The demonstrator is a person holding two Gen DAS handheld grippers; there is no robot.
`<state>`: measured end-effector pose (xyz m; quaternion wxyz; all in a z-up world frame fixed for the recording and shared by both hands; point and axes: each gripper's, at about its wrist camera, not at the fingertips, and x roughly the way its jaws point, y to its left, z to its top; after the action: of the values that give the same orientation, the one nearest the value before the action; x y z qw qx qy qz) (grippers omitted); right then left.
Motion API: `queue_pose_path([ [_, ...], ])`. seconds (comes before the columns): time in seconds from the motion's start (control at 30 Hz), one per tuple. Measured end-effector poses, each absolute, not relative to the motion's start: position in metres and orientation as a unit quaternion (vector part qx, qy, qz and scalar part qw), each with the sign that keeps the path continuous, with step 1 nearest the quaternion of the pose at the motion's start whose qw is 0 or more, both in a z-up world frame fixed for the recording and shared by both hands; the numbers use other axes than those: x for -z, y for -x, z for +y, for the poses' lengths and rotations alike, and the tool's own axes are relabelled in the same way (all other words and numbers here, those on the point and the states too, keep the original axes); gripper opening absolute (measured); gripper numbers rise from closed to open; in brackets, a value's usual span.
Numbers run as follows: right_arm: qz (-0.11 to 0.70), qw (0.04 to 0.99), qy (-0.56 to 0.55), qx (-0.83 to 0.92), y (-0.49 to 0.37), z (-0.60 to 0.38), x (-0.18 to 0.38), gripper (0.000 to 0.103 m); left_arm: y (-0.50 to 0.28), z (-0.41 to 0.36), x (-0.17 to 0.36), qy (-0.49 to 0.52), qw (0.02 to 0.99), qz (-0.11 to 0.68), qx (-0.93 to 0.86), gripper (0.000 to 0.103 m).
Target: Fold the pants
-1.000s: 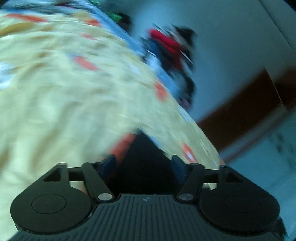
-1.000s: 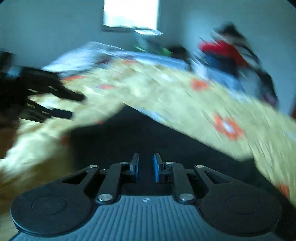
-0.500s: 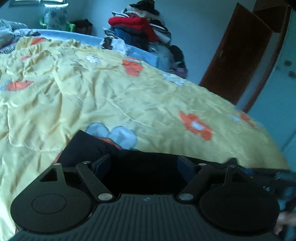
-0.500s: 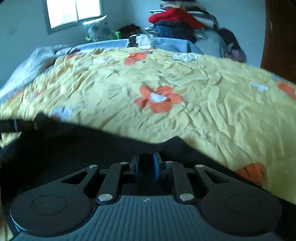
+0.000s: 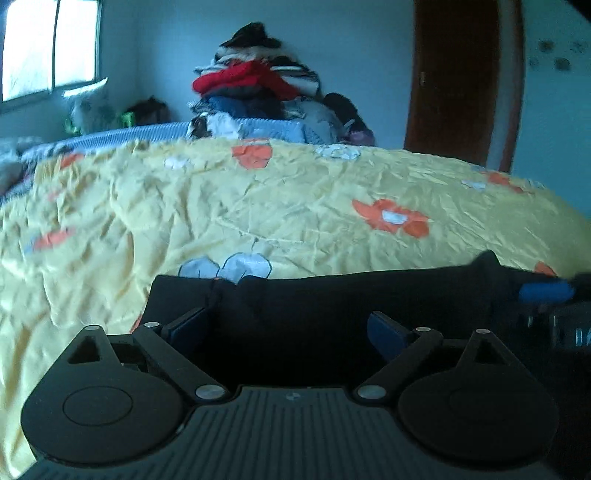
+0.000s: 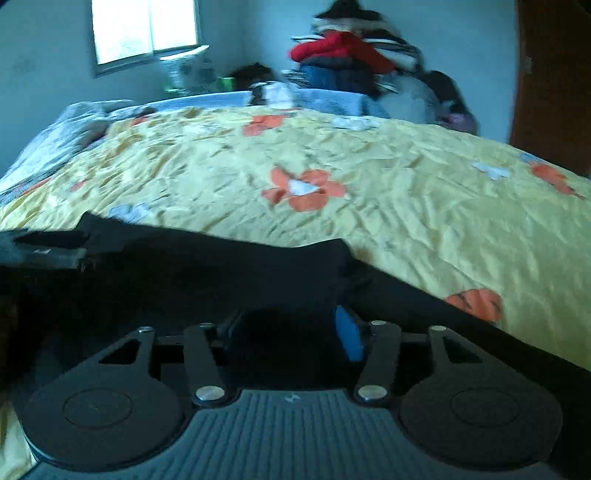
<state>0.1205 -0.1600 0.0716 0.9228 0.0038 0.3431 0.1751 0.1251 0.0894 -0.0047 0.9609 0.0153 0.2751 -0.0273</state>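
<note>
Black pants (image 5: 332, 295) lie flat near the front edge of a bed with a yellow flowered cover (image 5: 258, 206). My left gripper (image 5: 284, 326) is open, low over the pants' left part, its blue pads (image 5: 384, 330) wide apart. My right gripper (image 6: 291, 328) is also open over the pants (image 6: 221, 266), near their right end, with one blue pad (image 6: 349, 332) showing. The right gripper's tip shows at the right edge of the left wrist view (image 5: 546, 291); the left gripper shows at the left edge of the right wrist view (image 6: 40, 251).
A tall pile of clothes (image 5: 258, 92) stands beyond the bed's far side. A brown door (image 5: 458, 77) is at the back right, a window (image 6: 144, 29) at the back left. A grey-blue blanket (image 6: 55, 136) lies at the bed's far left.
The right gripper was shut on the pants and has opened. Both grippers swung round and settled low over the pants, which now lie spread on the bed. The left gripper stays open.
</note>
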Motion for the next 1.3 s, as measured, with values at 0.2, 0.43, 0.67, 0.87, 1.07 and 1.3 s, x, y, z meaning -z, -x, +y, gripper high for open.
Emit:
queue_pose_path([
  [0.2,0.268,0.940,-0.021,-0.210,-0.071,-0.135,-0.099,0.094,-0.094,0.110,-0.007,0.041,0.962,0.269,0.014,0.102],
  [0.43,0.333,0.913,0.069,-0.225,-0.069,-0.093,-0.069,0.102,-0.100,0.105,0.012,-0.014,0.955,0.295,-0.017,0.103],
  [0.67,0.326,0.920,0.031,-0.217,-0.066,-0.098,-0.060,0.103,-0.101,0.106,0.015,-0.009,0.954,0.298,-0.021,0.103],
  [0.87,0.326,0.919,0.028,-0.218,-0.066,-0.099,-0.061,0.103,-0.101,0.105,0.015,-0.003,0.954,0.300,-0.020,0.103],
  [1.07,0.327,0.920,0.026,-0.216,-0.065,-0.100,-0.060,0.103,-0.101,0.106,0.015,0.000,0.954,0.300,-0.019,0.103],
  [1.3,0.337,0.914,0.038,-0.222,-0.069,-0.098,-0.064,0.103,-0.100,0.107,0.015,-0.001,0.954,0.300,-0.018,0.103],
])
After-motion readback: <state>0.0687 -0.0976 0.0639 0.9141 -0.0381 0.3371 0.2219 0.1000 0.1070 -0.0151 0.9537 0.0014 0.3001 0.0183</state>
